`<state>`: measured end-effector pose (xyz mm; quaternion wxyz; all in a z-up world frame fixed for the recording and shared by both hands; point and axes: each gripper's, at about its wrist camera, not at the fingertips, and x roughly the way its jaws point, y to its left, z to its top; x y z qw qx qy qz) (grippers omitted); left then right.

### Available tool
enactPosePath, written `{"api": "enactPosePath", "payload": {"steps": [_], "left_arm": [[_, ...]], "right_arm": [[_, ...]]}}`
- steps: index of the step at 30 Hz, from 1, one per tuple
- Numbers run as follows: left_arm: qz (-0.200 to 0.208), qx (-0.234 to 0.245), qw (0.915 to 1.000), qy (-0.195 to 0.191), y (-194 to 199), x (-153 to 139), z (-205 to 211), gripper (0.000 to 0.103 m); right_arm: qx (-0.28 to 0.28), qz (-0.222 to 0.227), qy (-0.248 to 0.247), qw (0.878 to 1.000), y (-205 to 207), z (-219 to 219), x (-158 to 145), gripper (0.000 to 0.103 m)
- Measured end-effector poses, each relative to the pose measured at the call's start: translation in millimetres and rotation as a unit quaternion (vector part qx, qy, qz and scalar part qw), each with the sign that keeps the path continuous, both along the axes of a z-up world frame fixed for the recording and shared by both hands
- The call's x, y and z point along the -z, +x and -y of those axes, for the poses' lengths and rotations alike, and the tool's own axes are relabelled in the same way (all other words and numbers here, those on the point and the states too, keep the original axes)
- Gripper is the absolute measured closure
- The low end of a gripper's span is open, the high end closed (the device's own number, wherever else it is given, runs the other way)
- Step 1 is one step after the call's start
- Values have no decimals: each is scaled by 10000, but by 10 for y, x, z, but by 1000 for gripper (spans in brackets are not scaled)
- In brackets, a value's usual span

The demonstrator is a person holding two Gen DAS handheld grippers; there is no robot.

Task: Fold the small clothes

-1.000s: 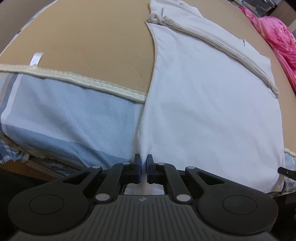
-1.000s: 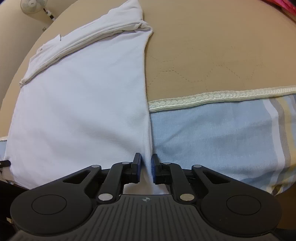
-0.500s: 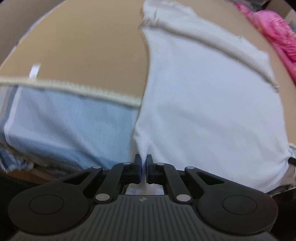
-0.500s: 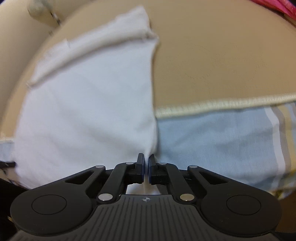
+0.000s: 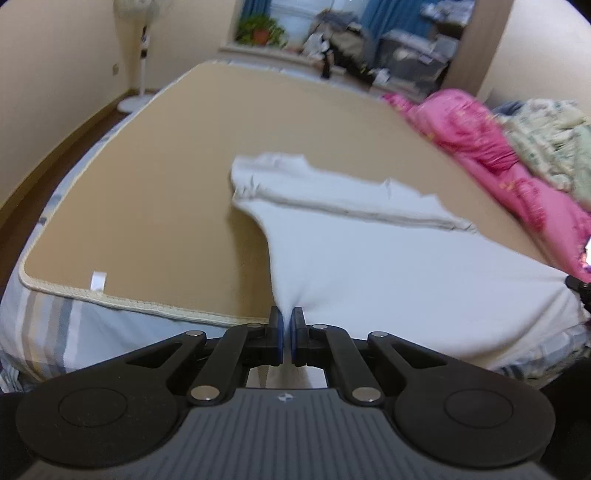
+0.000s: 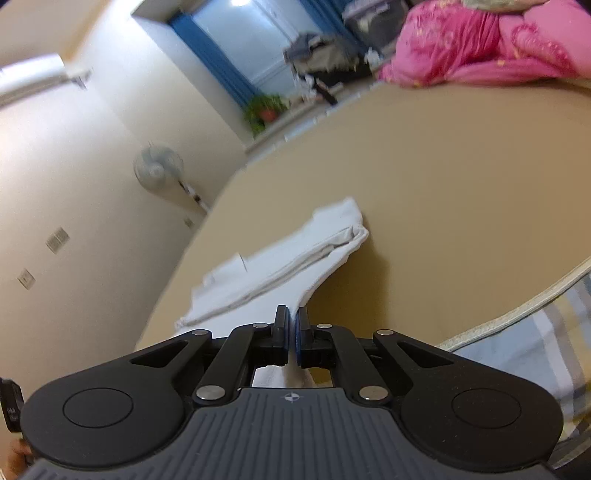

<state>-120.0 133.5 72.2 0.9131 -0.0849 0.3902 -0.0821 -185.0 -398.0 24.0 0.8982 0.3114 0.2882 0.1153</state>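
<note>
At the bottom centre of your left wrist view, your left tongs (image 5: 287,320) are clamped on a corner of the white garment (image 5: 388,266), the cloth pinched between the blue-lined pads and pulled up into a taut peak. Your right tongs (image 6: 291,321), low in the middle of the right wrist view, grip the other near corner of the same garment (image 6: 295,254) the same way; their jaws have just finished closing on the cloth. From both pinched corners the fabric stretches away toward the middle of each frame, where its far part lies on the tan bed cover (image 5: 155,177) with a folded band running across it. That cover has a cream trim (image 5: 147,304) along its near edge, and below it shows a blue striped sheet (image 5: 74,328). A pink quilt (image 5: 491,147) is heaped at the right of the left view. A standing fan (image 5: 142,55) sits by the wall at upper left, and a potted plant (image 5: 260,31) rests on the window ledge at the top.
</note>
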Motion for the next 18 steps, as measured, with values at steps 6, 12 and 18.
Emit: {"api": "enactPosePath", "payload": {"steps": [6,12,18], "left_arm": [[274,208,9976,-603,-452,-539,-221,99],[-160,-68,9982,-567,322,-272,-274,99],[-642,-309,9961,-525,1962,322,-169,98]], "right_arm": [[-62,697,410,9967,-637,128,-370,100],[-162,404,81,9990,-201,200,-324,100],[-176,-655,-545,9962,1367,7,147,100]]}}
